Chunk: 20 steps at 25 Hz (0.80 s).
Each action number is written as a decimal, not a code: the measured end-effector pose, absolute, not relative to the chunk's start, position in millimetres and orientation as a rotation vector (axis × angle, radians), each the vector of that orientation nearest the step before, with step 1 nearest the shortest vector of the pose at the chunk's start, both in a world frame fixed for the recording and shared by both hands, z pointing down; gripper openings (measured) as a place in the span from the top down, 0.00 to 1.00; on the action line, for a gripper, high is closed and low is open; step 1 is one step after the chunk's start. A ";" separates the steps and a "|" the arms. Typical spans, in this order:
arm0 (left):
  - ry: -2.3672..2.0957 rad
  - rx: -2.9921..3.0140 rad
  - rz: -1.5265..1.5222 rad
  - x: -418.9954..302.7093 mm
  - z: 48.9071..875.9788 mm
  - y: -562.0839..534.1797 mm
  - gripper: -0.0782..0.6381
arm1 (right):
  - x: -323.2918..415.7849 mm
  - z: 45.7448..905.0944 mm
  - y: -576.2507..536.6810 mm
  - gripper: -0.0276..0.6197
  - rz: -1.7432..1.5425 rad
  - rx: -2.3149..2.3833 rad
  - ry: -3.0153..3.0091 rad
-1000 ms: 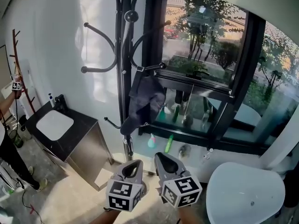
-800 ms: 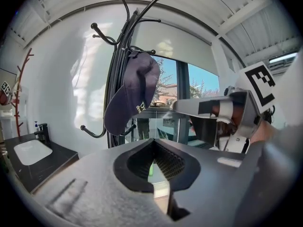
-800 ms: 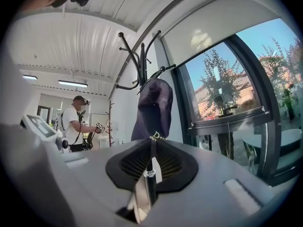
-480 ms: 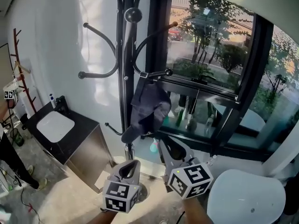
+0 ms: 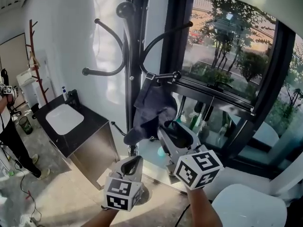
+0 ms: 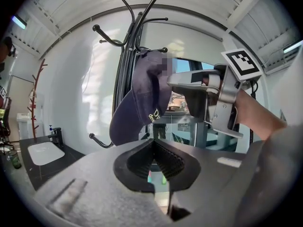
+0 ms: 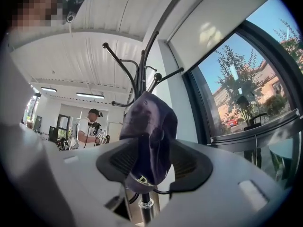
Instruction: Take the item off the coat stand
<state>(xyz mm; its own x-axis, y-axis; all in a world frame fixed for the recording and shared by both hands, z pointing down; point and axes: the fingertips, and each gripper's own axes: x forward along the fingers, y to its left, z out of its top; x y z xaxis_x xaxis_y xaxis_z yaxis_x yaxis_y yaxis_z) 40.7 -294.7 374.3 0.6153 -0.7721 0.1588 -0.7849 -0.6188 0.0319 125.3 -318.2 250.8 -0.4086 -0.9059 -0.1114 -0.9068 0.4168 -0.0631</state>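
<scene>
A dark navy cap [image 5: 149, 108] hangs from a hook of the black coat stand [image 5: 135, 56] beside the window. My right gripper [image 5: 176, 129] is raised just below and to the right of the cap, and its jaws are opening. In the right gripper view the cap [image 7: 150, 136] shows in the gap between the jaws without either pad pressing on it. My left gripper [image 5: 132, 163] is held lower, near the stand's pole, with its jaws shut and nothing in them. From the left gripper view I see the cap [image 6: 142, 93] with the right gripper [image 6: 199, 91] next to it.
A black cabinet with a white basin [image 5: 65, 118] stands to the left of the stand. The big black-framed window [image 5: 227, 56] is on the right, with bottles [image 5: 194, 122] on its sill. A white tub [image 5: 251, 207] sits at bottom right. A person [image 5: 7, 126] stands at far left.
My right gripper has risen and moved forward up to the cap, and its jaws have gone from shut to open. The left gripper has stayed low.
</scene>
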 end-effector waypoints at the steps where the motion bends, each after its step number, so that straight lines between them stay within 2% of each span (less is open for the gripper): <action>1: -1.333 2.728 0.198 41.1 374.9 -294.9 0.89 | 126.4 248.1 -323.0 0.65 0.008 -1.614 2.540; 6: -1.409 2.682 0.202 34.8 378.5 -295.5 0.89 | 127.4 233.8 -342.2 0.66 0.001 -1.514 2.589; 10: -1.465 2.649 0.209 27.8 378.9 -296.2 0.89 | 120.8 224.9 -348.3 0.73 0.045 -1.448 2.646; 15: -1.517 2.622 0.207 18.4 377.9 -295.6 0.89 | 116.7 222.9 -346.9 0.89 0.135 -1.464 2.654; 20: -1.543 2.614 0.207 14.4 375.4 -295.1 0.89 | 121.8 205.7 -336.4 0.91 0.235 -1.490 2.589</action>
<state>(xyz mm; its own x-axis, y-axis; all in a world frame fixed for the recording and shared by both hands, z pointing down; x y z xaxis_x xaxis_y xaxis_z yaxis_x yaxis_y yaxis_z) 14.4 -295.1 375.4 0.4777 -0.8625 0.1672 -0.8760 -0.4820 0.0164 121.8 -336.4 205.7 -0.4975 -0.8434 -0.2028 -0.8661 0.4959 0.0625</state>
